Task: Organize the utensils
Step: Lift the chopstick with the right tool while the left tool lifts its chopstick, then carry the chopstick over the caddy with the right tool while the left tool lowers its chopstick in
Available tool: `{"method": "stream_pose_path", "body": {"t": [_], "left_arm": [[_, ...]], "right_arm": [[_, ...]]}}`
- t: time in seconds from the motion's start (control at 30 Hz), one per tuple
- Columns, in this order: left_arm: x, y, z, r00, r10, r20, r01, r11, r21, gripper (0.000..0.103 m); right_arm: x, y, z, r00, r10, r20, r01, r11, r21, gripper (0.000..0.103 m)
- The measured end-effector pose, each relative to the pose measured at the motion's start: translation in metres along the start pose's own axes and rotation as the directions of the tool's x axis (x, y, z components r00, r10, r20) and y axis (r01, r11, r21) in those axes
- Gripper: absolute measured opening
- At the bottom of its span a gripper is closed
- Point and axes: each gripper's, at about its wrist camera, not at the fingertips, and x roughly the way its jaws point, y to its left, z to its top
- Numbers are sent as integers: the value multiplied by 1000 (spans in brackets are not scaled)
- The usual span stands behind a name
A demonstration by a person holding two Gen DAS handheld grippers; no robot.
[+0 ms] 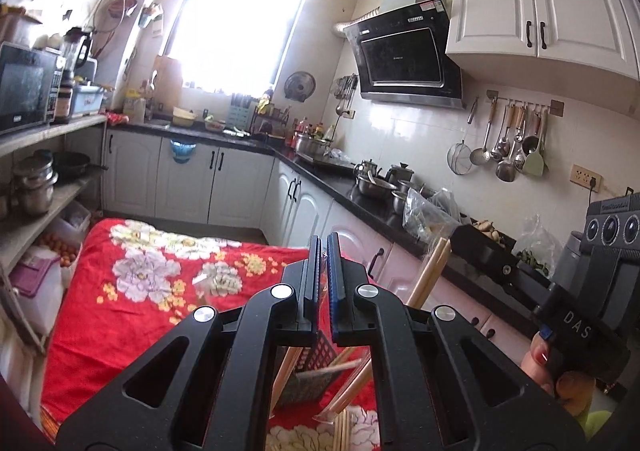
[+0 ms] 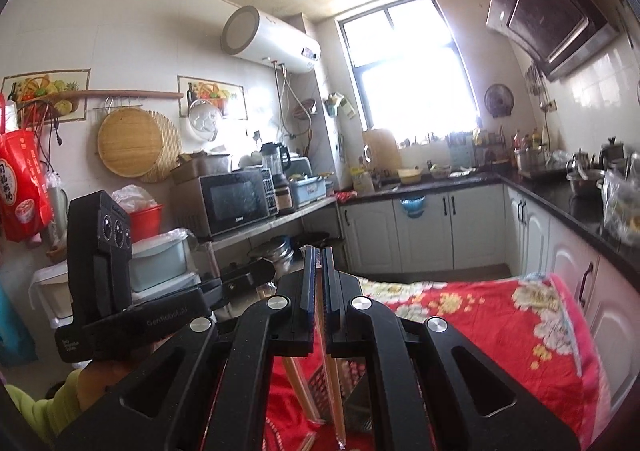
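My left gripper (image 1: 324, 247) is shut, and a dark mesh utensil holder (image 1: 310, 379) hangs tilted right under its jaws, apparently gripped by its wall. Wooden chopsticks (image 1: 286, 363) stick out of the holder. My right gripper (image 2: 319, 263) is shut on a pair of long wooden chopsticks (image 2: 332, 371) in clear wrap. They hang down beside the mesh holder (image 2: 354, 383). In the left wrist view the right gripper (image 1: 460, 235) comes in from the right with those chopsticks (image 1: 430, 275) slanting down. The left gripper (image 2: 256, 271) shows at the left of the right wrist view.
A table with a red floral cloth (image 1: 140, 311) lies below both grippers, and more chopsticks (image 1: 344, 431) lie on it. A black counter (image 1: 320, 175) with pots runs along the right wall. On the left are shelves and a microwave (image 1: 24, 87). A hand (image 1: 540, 355) holds the right gripper.
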Motion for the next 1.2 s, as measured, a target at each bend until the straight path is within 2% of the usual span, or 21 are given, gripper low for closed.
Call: {"method": "stream_pose_path", "body": {"t": [0.2, 0.53, 0.73, 1.2], "left_arm": [[12, -7, 12, 1000, 2, 13, -2, 1000, 8, 1], [31, -20, 25, 998, 26, 51, -29, 999, 45, 1], [53, -21, 22, 997, 65, 51, -68, 996, 58, 1], [95, 8, -9, 995, 91, -37, -91, 996, -12, 1]], "right_arm": [[9, -8, 18, 998, -46, 33, 46, 999, -24, 3], [28, -35, 34, 993, -89, 71, 89, 996, 8, 3], [41, -51, 27, 991, -112, 68, 109, 993, 36, 3], [69, -74, -10, 993, -111, 23, 109, 990, 92, 3]]}}
